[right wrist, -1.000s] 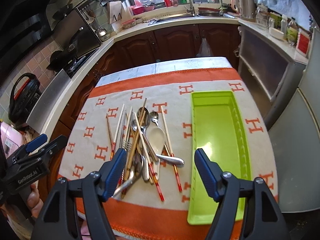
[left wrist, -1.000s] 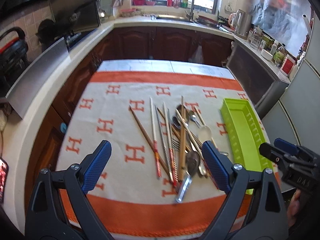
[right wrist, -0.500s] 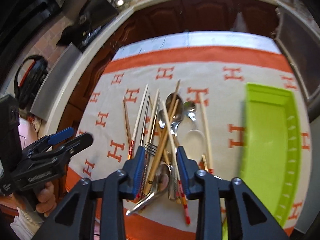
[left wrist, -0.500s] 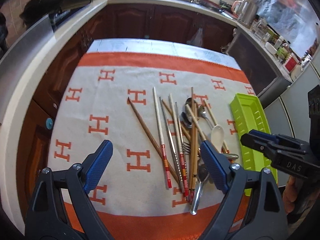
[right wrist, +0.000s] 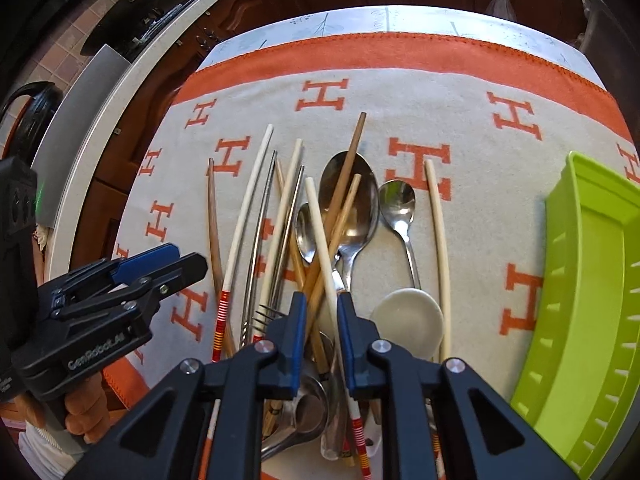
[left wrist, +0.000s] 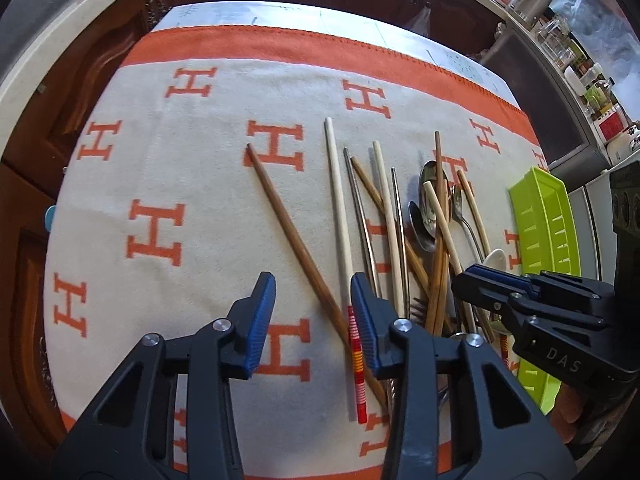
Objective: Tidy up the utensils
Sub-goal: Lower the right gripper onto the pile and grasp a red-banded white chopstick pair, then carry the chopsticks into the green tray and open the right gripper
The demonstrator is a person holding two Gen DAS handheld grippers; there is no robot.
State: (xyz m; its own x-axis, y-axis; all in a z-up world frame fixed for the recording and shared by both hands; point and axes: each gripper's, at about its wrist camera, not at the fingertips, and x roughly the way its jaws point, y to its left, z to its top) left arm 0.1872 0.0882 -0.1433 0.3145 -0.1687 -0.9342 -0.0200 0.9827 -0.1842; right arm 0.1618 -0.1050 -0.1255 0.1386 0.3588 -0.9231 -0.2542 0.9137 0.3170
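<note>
A pile of chopsticks, metal spoons (right wrist: 352, 200), a fork (right wrist: 264, 314) and a white ceramic spoon (right wrist: 408, 320) lies on the H-patterned cloth (left wrist: 160, 160). My left gripper (left wrist: 314, 312) hovers low over the pile's left side. Its jaws are closing, with a dark brown chopstick (left wrist: 288, 224) running between them untouched and a cream red-striped chopstick (left wrist: 340, 216) at the right pad. My right gripper (right wrist: 322, 332) is over the pile's near end. Its jaws are closing to a narrow gap around a cream chopstick (right wrist: 320, 232) and wooden chopsticks (right wrist: 340, 208). No pad visibly presses.
A lime-green tray (right wrist: 592, 280) lies empty on the cloth right of the pile, also in the left wrist view as the tray (left wrist: 552, 216). Each gripper shows in the other's view, the right gripper (left wrist: 476, 280) and left gripper (right wrist: 192, 264). Dark cabinets and counters ring the table.
Both grippers have come down and tilted toward the utensil pile. Both pairs of jaws have narrowed from wide apart, the right much more than the left.
</note>
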